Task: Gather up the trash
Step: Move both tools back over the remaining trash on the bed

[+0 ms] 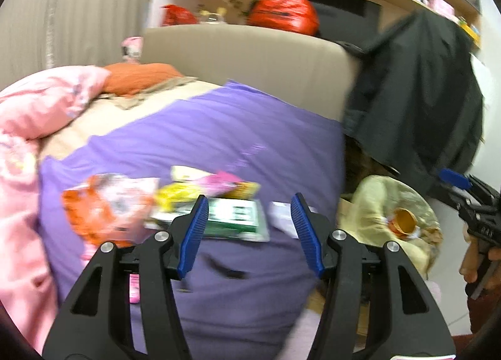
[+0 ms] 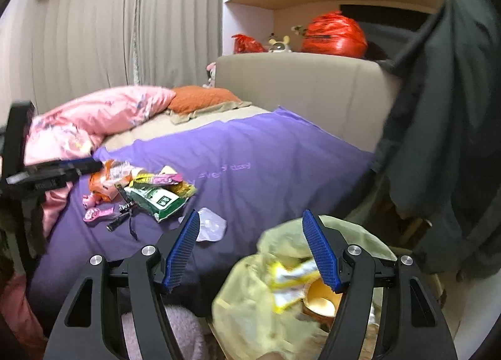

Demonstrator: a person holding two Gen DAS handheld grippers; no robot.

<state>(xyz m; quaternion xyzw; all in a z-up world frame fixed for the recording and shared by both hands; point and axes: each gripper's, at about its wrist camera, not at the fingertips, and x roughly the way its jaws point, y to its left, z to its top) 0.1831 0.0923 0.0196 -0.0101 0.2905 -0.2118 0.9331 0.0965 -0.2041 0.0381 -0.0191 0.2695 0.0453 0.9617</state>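
Left wrist view: our left gripper (image 1: 250, 231) hangs wide and empty at lower centre; crinkly wrappers, a green packet (image 1: 235, 219) among them, litter the purple bedspread (image 1: 219, 134) mid-frame.
Right wrist view: our right gripper (image 2: 252, 250) gapes wide, holding nothing, above the thin yellow bag (image 2: 247, 306) at lower right.
Progress: we judge some wrappers bagged, the pile uncollected.
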